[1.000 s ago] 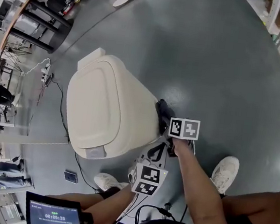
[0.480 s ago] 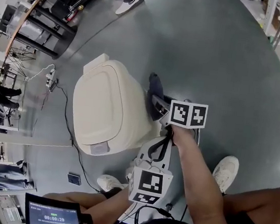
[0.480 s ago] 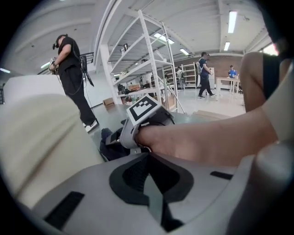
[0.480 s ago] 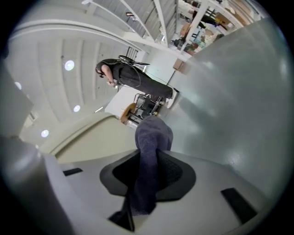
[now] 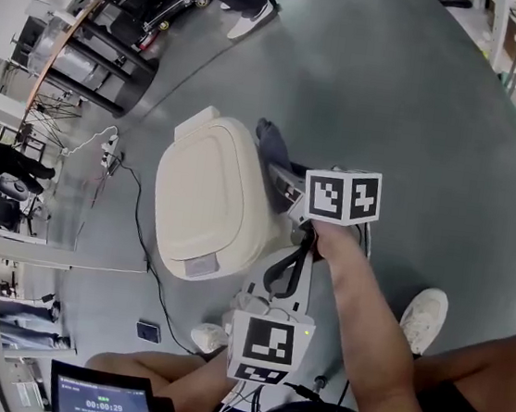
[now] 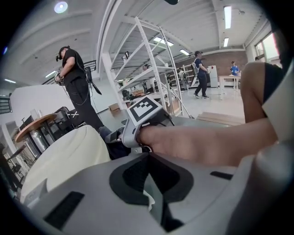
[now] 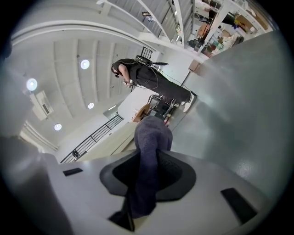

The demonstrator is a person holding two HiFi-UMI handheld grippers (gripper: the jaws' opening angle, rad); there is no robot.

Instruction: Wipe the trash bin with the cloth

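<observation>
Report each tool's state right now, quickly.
Left tool: closed, nothing between its jaws.
Right tool: closed on the dark cloth, beside the trash bin.

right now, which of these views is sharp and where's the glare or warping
Head view: even light, bin sharp, wide lens curves the floor at the edges. Left gripper view: black corners, ceiling lights blown out, near forearm soft. Right gripper view: cloth in the gripper slightly soft, ceiling lamps flare.
</observation>
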